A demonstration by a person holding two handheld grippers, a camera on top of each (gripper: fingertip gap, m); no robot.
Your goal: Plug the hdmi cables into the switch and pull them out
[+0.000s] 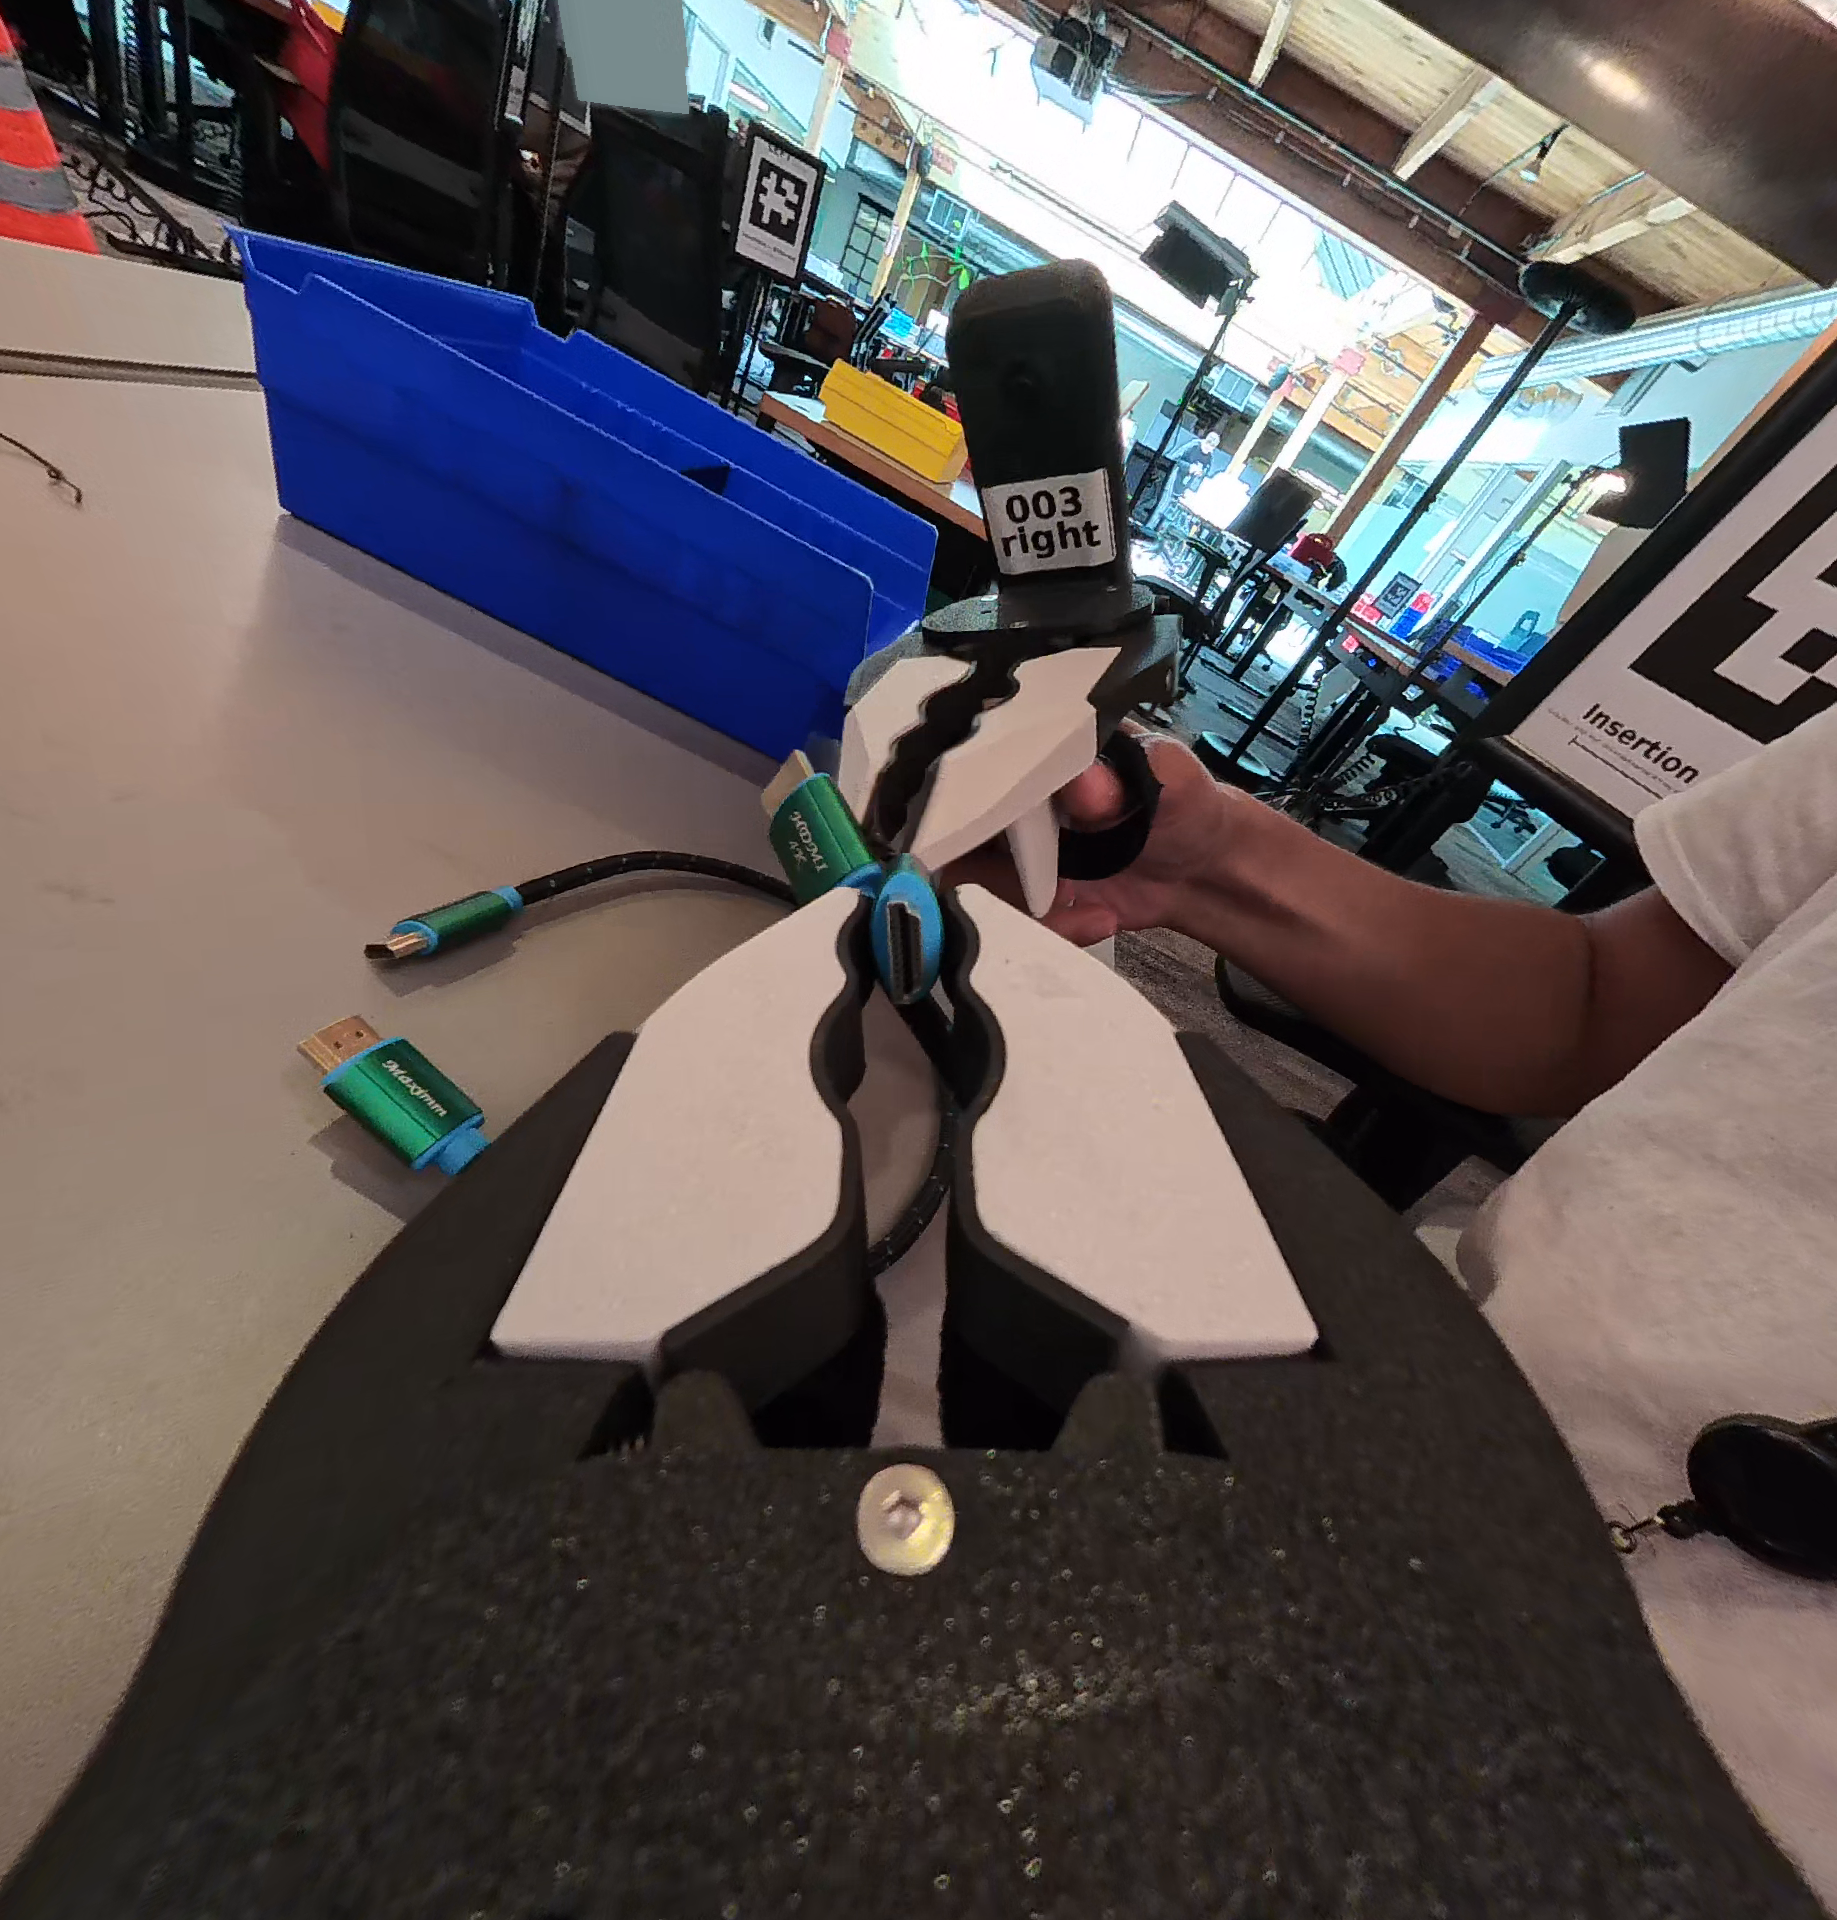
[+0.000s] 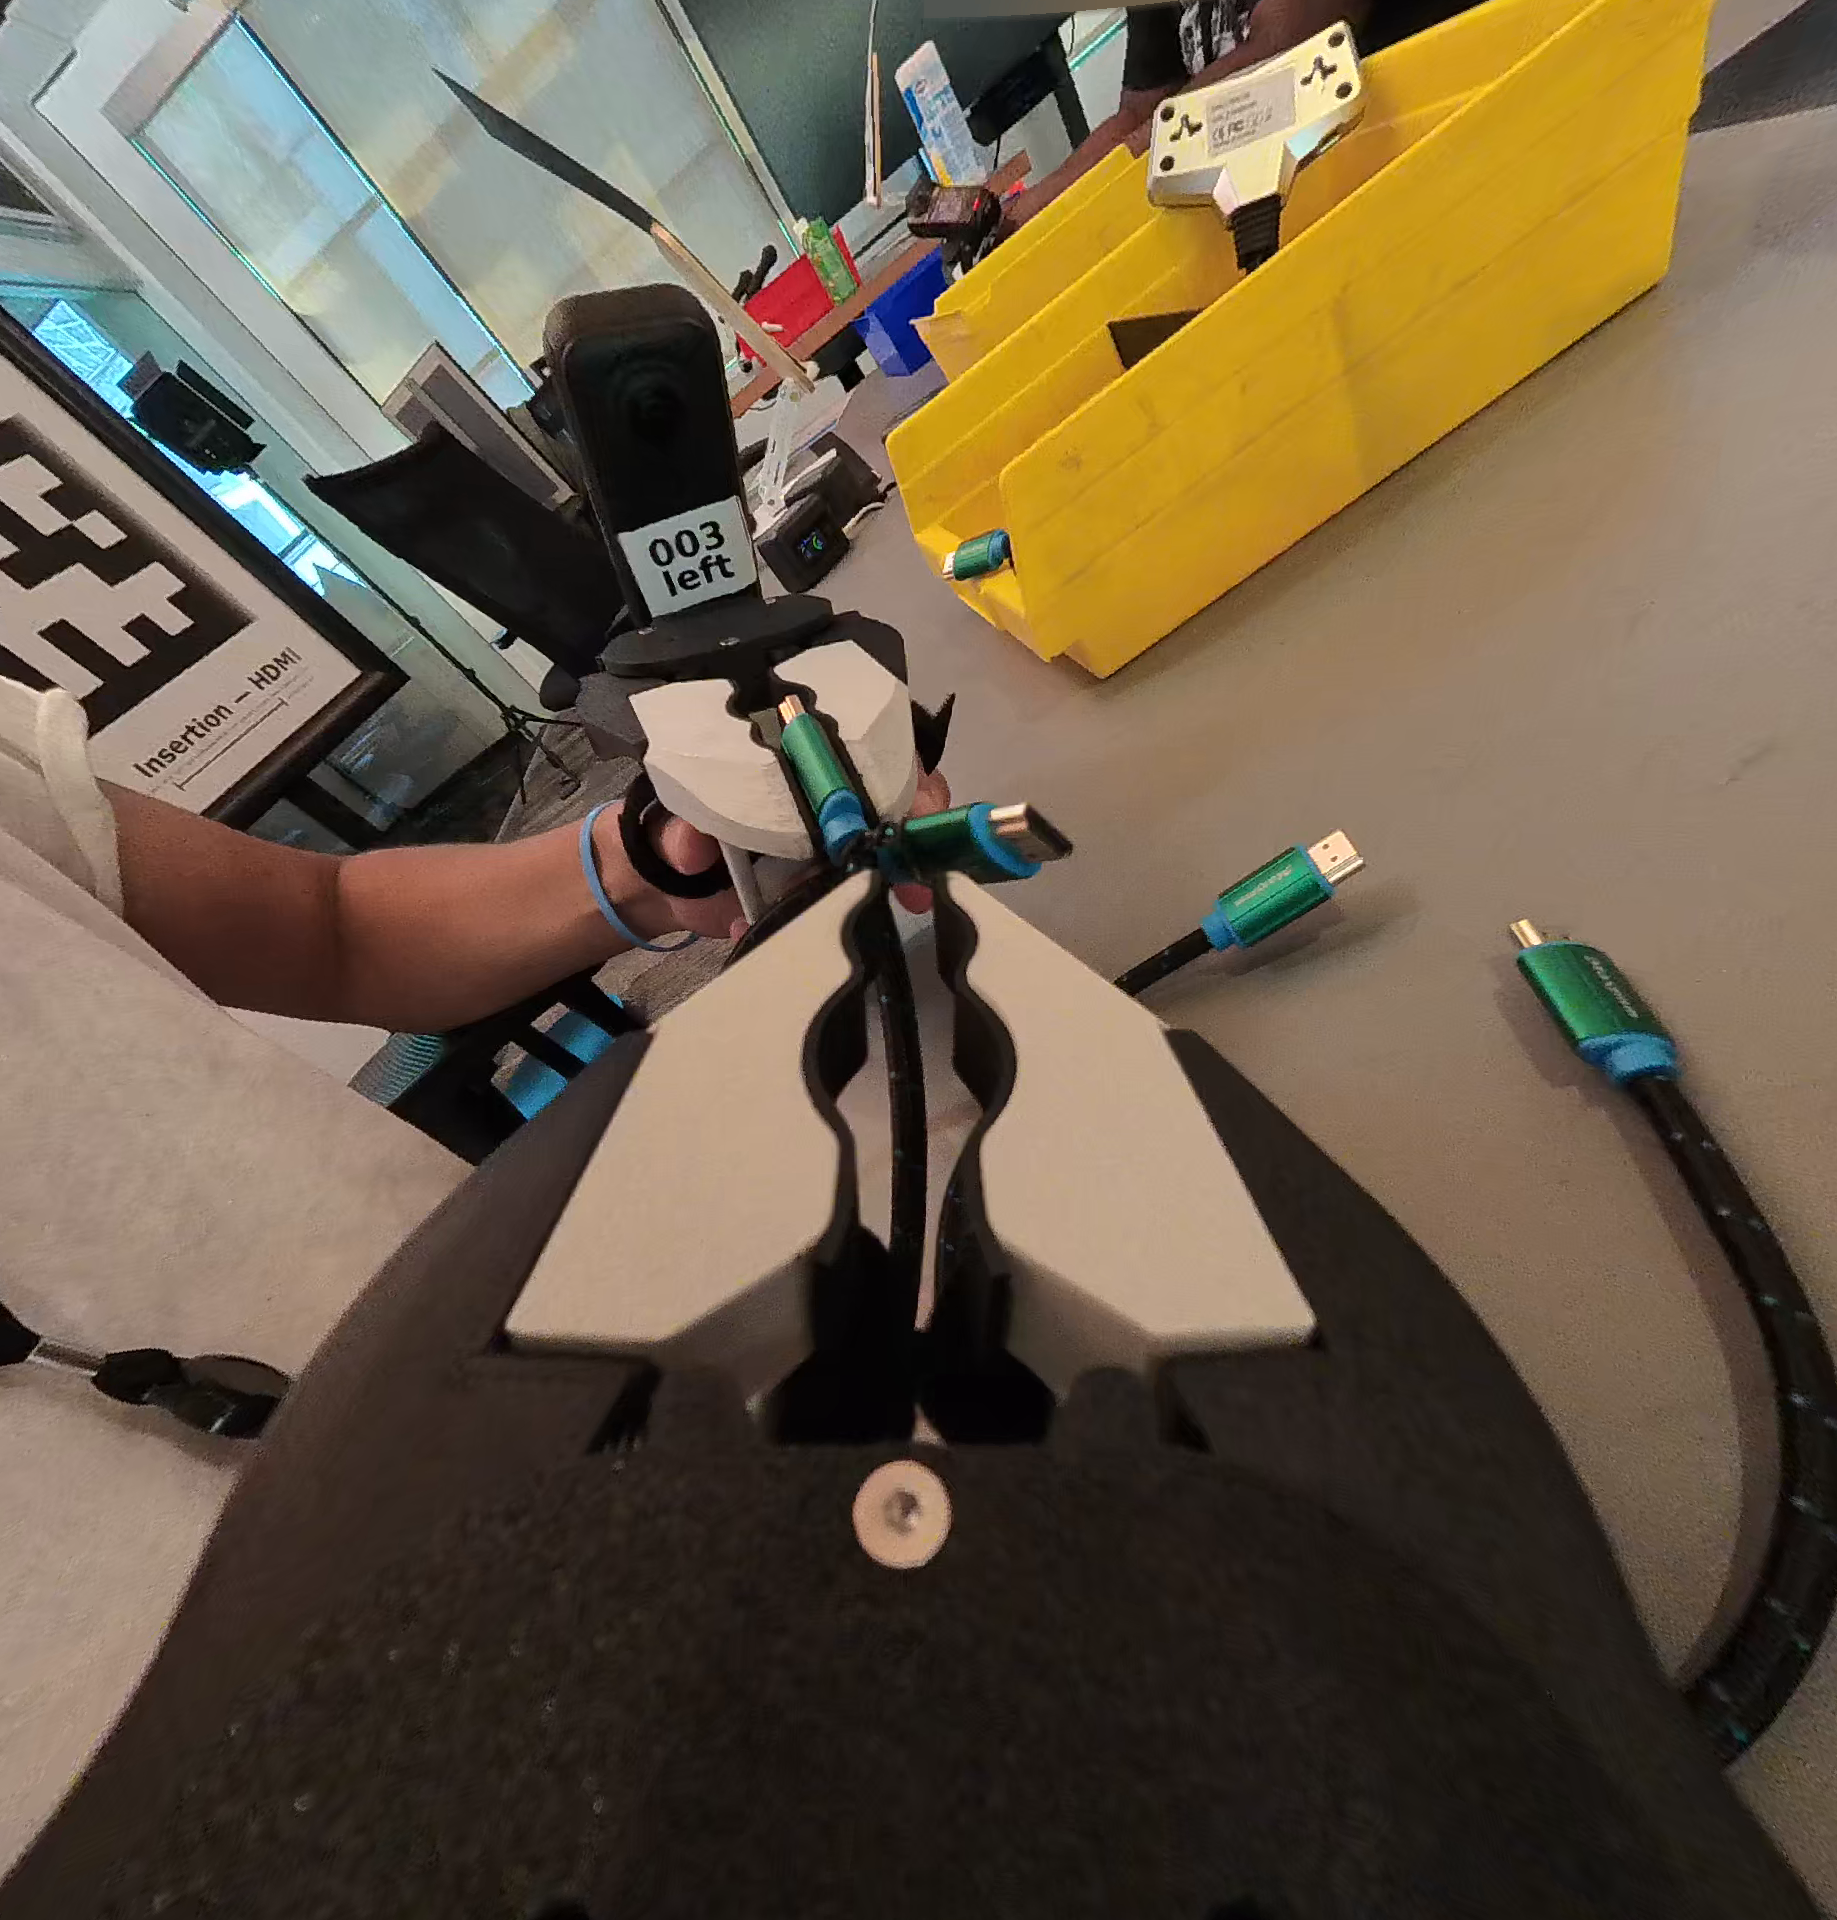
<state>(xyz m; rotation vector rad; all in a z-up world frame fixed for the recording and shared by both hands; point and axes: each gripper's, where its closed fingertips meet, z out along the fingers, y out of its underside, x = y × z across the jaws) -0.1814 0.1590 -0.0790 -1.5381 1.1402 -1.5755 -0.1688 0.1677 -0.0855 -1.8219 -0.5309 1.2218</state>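
Observation:
My left gripper (image 1: 901, 920) is shut on a green HDMI plug with a blue collar (image 1: 906, 935), its metal end facing my camera; it shows in the right wrist view (image 2: 815, 769) too. My right gripper (image 2: 898, 883) is shut on a black braided cable (image 2: 898, 1039) just behind a second green plug (image 2: 971, 836), also seen from the left (image 1: 810, 826). The two grippers meet tip to tip above the grey table (image 1: 166, 727). Two more green plugs (image 2: 1283, 888) (image 2: 1584, 997) lie on the table. The silver switch (image 2: 1246, 114) rests on a yellow bin (image 2: 1205, 499).
A blue bin (image 1: 581, 520) stands on the table behind the grippers. Another green plug (image 2: 976, 556) pokes out of the yellow bin's front. A framed marker board (image 2: 62, 540) stands at the table's side. An orange cone (image 1: 10, 125) is at the far left. Both grippers' tips are close together, under 4 cm apart.

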